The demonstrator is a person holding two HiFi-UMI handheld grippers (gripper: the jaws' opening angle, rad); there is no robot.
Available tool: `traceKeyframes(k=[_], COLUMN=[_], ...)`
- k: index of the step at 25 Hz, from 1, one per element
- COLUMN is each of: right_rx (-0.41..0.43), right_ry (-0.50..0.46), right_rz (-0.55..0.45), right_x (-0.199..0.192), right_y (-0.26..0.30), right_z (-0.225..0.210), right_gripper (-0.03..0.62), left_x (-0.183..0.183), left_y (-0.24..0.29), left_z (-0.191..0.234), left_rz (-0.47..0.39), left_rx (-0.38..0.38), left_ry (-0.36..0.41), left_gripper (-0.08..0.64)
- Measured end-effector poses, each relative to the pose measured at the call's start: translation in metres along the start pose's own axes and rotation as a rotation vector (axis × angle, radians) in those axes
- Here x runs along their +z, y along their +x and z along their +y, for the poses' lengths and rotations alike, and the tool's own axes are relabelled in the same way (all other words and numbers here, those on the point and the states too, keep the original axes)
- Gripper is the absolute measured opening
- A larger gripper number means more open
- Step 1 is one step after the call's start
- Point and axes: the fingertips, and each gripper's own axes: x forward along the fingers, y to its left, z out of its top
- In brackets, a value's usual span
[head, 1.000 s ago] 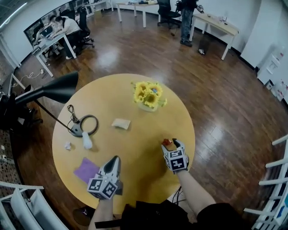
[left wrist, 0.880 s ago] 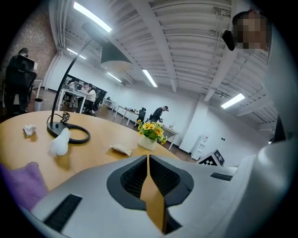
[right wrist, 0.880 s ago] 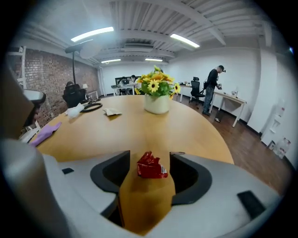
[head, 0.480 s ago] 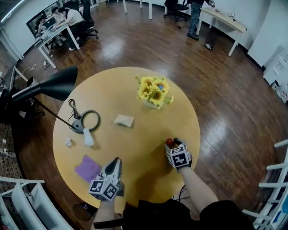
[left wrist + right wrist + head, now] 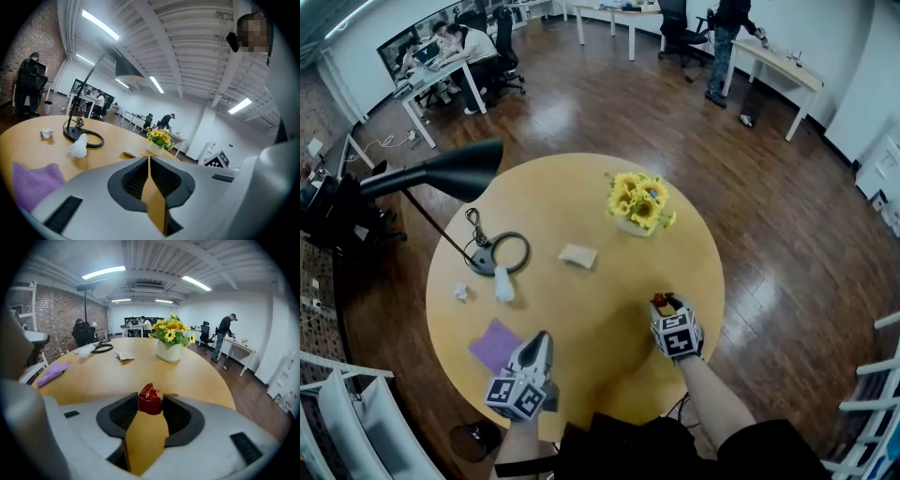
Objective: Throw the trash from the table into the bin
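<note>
On the round wooden table (image 5: 581, 314), a crumpled red wrapper (image 5: 658, 302) lies near the right front edge. My right gripper (image 5: 664, 306) points down at it; its jaws have just been closing and the pads now pinch the red wrapper (image 5: 149, 402) at the tips. My left gripper (image 5: 541, 337) hovers low at the front edge, shut and holding nothing (image 5: 149, 158). More trash lies further left: a tan wrapper (image 5: 578, 255), a white tissue (image 5: 503, 286) and a small paper ball (image 5: 460, 292).
A purple cloth (image 5: 495, 343) lies just left of the left gripper. A black desk lamp (image 5: 450, 173) with a ring base (image 5: 508, 253) stands at the left, a pot of yellow flowers (image 5: 641, 199) at the back. A dark round thing (image 5: 473, 439) sits on the floor under the front left edge.
The right gripper's jaws have closed in on the red wrapper. The head view has shifted, so the table sits a little further right. The left gripper stays shut.
</note>
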Motion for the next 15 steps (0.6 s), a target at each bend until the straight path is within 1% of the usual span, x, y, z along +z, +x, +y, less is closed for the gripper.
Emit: traceKeyframes(k=[4,7,9,11,13,15], right_rx=[-0.010,-0.010,0.010,0.045,0.099,0.166], right_ry=[-0.040,-0.075,-0.090,-0.122,-0.160,-0.192], right_rz=[-0.114,-0.181,-0.231,-0.280,-0.334,-0.399], right_x=[0.034,0.056,0.075,0.091,0.112,0.137], right_y=[-0.019,-0.034,-0.045,-0.055,-0.059,-0.065], right_z=[0.025,0.057,0.090,0.131,0.176,0.223], right_gripper=[0.178,0.178,0.178,0.178,0.178,0.178], left_x=[0.025,0.045,0.064,0.083,0.101,0.117], left_y=[-0.035,-0.077,-0.115,-0.157,-0.193,-0.226], left_z=[0.012,0.031,0.049,0.069,0.090,0.109], left_rz=[-0.055,-0.101,-0.140,-0.194,-0.253,-0.308], left_rx=[0.021,0.057,0.104,0.167,0.226,0.283], left_ry=[0.031,0.042,0.054,0.063,0.085,0.125], left_gripper=[0.018,0.018,0.018,0.018,0.018,0.018])
